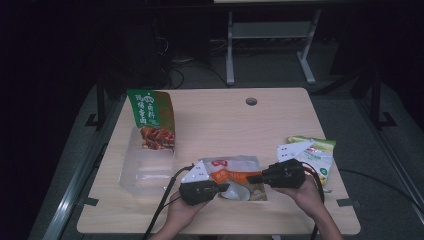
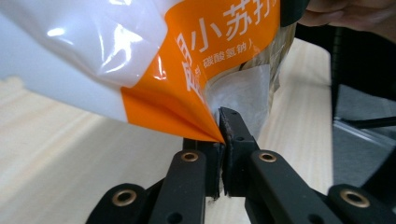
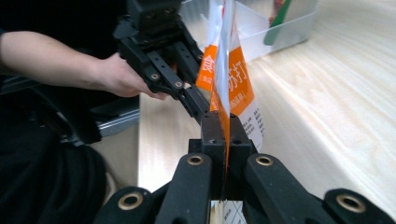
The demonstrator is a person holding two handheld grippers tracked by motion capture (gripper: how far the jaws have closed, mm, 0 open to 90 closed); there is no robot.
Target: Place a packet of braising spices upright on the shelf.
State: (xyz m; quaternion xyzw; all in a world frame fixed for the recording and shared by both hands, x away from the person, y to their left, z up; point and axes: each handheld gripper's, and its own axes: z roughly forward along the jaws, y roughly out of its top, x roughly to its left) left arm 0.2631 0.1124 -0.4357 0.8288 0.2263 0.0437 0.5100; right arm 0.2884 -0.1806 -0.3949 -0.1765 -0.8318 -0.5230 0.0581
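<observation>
Both grippers clamp the orange-and-white pouch [image 1: 235, 177]: left gripper [image 1: 223, 188] at its 8 o'clock corner, right gripper [image 1: 251, 178] at its 3 o'clock edge. The step in hand appears to be lifting it off the table [image 1: 215, 120]; the next move calls for matched motion.

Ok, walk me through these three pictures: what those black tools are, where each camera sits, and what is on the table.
A person sits at a wooden table and holds a hand-operated two-jaw gripper in each hand. The wide picture looks down from above; the other two come from cameras riding on the grippers, looking along their black jaws.

The left gripper and the right gripper are both shut on the white and orange pouch, each pinching one edge.

Also on the table: a clear plastic bin with a green snack bag standing at its far end, and a light green packet near the right edge.
</observation>
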